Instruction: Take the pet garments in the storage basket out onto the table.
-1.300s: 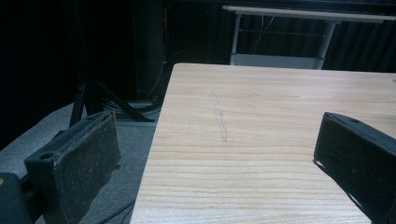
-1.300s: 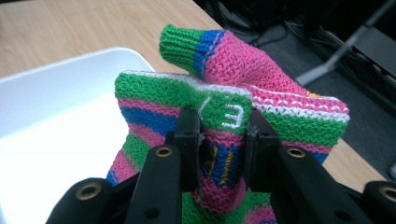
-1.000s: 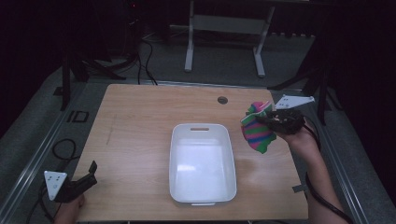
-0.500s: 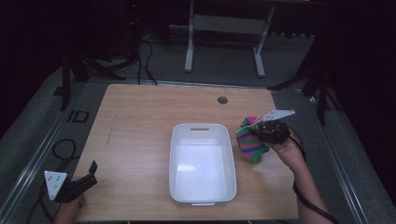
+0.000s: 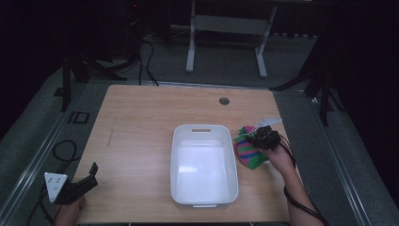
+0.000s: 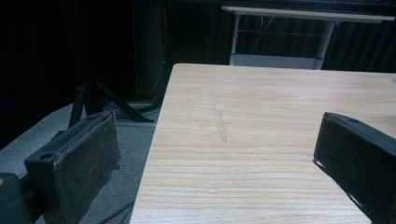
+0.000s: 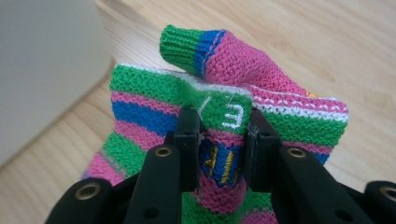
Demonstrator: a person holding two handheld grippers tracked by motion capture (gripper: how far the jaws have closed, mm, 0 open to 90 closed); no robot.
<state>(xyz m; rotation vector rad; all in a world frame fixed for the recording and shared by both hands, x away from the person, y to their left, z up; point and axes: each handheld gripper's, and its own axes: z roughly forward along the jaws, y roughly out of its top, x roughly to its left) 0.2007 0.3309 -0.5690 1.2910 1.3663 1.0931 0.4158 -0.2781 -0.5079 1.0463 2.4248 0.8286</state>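
soft striped knitted mitten (image 7: pixel 224 88), pinched

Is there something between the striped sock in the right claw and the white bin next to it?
Nothing visible. The sock, pinched in the right claw, hangs just right of the bin, whose inside looks empty. Only the bin's right wall separates them.

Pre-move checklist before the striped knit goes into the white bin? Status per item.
1. Right tongs pinch a fold of the striped knit piece: ok.
2. Knit is over the white bin: not ok, it sits beside the bin's right wall, over the table.
3. Bin interior free of items: ok.
4. Knit clear of the bin rim: cannot tell, they look close in the high view.
5. Left tongs open, out of the way at the table's near left corner: ok.
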